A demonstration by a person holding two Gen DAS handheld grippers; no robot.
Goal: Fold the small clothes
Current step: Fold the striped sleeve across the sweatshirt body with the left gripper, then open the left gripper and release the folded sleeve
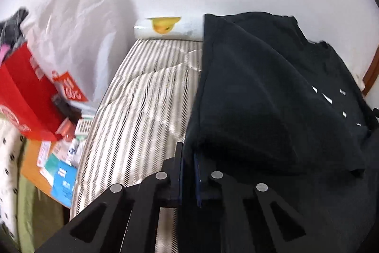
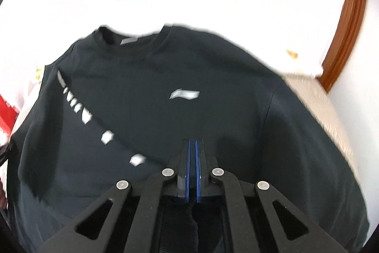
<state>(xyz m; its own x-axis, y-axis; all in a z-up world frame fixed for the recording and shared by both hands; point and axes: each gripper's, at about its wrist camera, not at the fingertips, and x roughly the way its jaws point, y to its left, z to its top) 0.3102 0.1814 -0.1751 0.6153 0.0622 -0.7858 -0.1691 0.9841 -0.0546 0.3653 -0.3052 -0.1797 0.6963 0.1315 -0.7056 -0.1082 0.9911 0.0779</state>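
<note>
A black T-shirt [image 1: 260, 98] with white print lies on a striped bed, its left side lifted and folded over toward the right. My left gripper [image 1: 188, 151] is shut on the shirt's raised left edge, and the cloth drapes away from its tips. The right wrist view looks at the T-shirt [image 2: 165, 63] front-up, with the collar far from me, a white logo on the chest and a diagonal row of white marks. My right gripper [image 2: 192, 141] sits low over the near part of the shirt with its jaws together, and dark cloth is bunched beneath them.
The striped bed cover [image 1: 146, 98] lies bare left of the shirt. A white pillow with a yellow duck [image 1: 165, 27] rests against the wall. At the left edge are a white plastic bag [image 1: 75, 34], a red bag [image 1: 26, 96] and small boxes [image 1: 61, 172]. A wooden frame [image 2: 348, 23] stands at the right.
</note>
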